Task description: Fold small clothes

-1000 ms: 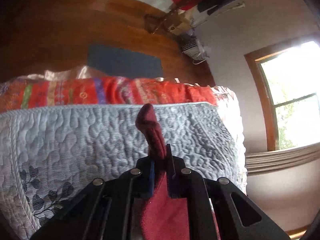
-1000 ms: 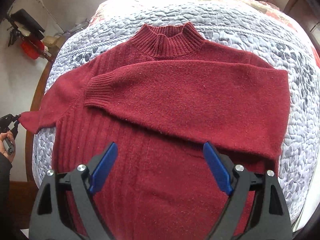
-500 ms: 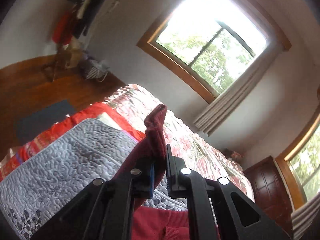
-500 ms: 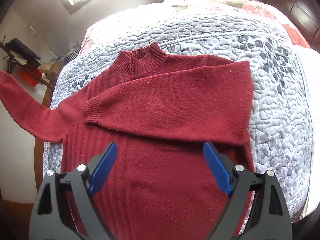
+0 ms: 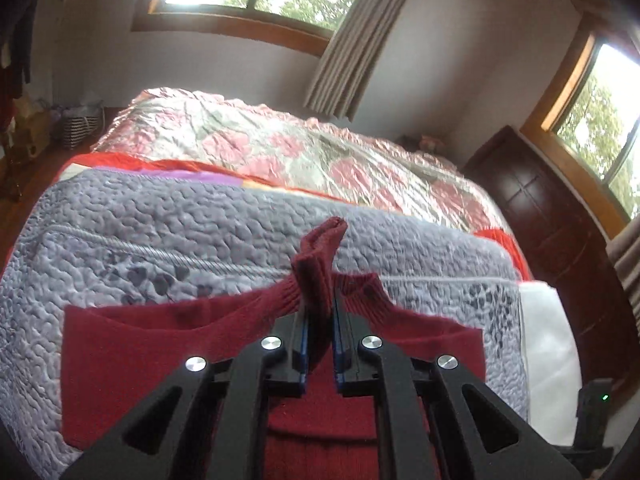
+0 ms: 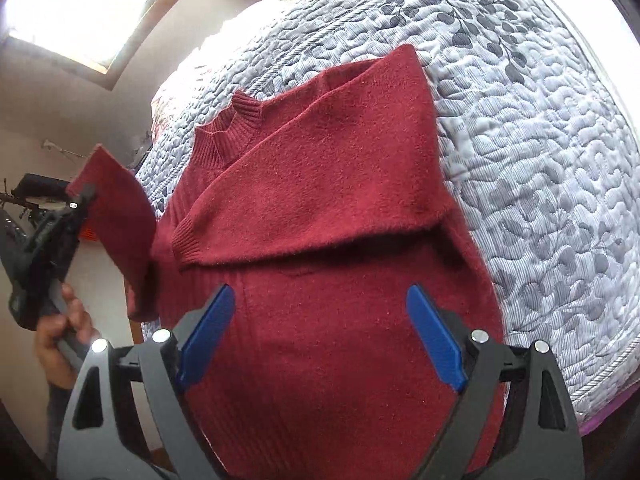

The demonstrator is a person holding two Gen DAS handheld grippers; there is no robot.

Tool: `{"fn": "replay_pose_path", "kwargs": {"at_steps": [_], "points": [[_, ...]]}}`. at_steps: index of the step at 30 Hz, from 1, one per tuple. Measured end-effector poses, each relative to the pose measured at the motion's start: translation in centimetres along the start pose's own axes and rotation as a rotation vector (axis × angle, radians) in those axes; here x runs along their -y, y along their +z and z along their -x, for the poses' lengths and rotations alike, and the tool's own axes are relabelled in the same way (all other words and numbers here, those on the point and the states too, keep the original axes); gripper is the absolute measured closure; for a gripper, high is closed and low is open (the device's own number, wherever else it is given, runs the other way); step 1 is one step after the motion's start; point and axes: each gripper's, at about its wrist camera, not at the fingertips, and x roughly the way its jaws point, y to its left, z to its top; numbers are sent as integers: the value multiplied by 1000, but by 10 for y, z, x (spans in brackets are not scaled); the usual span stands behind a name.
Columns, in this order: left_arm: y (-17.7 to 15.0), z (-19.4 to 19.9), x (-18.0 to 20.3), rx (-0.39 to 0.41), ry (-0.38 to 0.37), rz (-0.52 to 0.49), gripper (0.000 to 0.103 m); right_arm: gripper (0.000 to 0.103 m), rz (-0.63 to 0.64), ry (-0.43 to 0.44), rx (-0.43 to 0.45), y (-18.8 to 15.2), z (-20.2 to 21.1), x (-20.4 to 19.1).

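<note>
A dark red knit sweater [image 6: 320, 208] lies flat on the grey quilt [image 6: 540, 140], its collar toward the far side. One sleeve is folded across its chest. My left gripper [image 5: 319, 320] is shut on the cuff of the other sleeve [image 5: 318, 256], which sticks up between the pads. In the right wrist view that sleeve [image 6: 116, 216] is lifted off the bed at the left, held by the left gripper [image 6: 82, 196] in a hand [image 6: 60, 336]. My right gripper [image 6: 320, 336] hovers open over the sweater's lower body, nothing between its blue pads [image 6: 434, 336].
The quilt [image 5: 160, 232] covers the near part of a bed; a floral bedspread [image 5: 320, 148] lies beyond it. A dark wooden cabinet [image 5: 552, 224] stands at the right, windows and curtains behind. White bedding [image 5: 548, 344] shows at the quilt's right edge.
My left gripper has swung the held sleeve up and inward over the sweater. The right gripper stayed open and shifted its view a little toward the sweater's right side.
</note>
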Motion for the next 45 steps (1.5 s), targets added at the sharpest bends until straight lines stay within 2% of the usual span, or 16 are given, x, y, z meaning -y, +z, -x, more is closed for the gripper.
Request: {"fn": "replay_pose_path", "kwargs": {"at_steps": [3,6,7,9,10,14,15,18,26,28,30,31,32,36,41,45], "points": [[-40,-49,27,-116,23,-57,94,13,-33,65,-16,7,-6,2],[-78,-84,49,-192,60,-125,93,13,-78,150,-66,20,-19,3],[-88,-91,55,-209,70,-140,88,13,-98,180,-86,26,-25,3],[-101,-97,60,-238,82,-151,69,13,-157,267,-133,38,-36,4],[-106,-92,62,-233,79,-147,53,14,-186,315,-156,45,-42,3],[-104,-45,58,-153,44,-107,20,35,-245,434,-252,72,-77,-9],[-103,-35,51,-165,33,-74,18,35,-264,452,-276,77,-88,-13],[-112,-8,20,-208,20,23,18,35,-301,457,-324,88,-124,-22],[-153,35,-74,-272,116,265,16,38,-226,376,-381,90,-170,-59],[-163,38,-93,-280,141,331,16,49,-198,374,-376,89,-171,-67],[-172,38,-111,-297,152,405,16,81,-159,360,-368,91,-172,-76],[-175,38,-118,-302,155,435,16,91,-136,345,-361,93,-172,-80],[-178,38,-122,-301,155,451,16,92,-116,332,-354,94,-171,-85],[-176,40,-126,-301,150,445,16,95,-16,294,-301,106,-149,-112],[-176,48,-133,-295,149,464,16,95,148,285,-191,135,-88,-151],[-174,55,-134,-288,154,471,16,95,204,274,-94,155,-36,-149]]}}
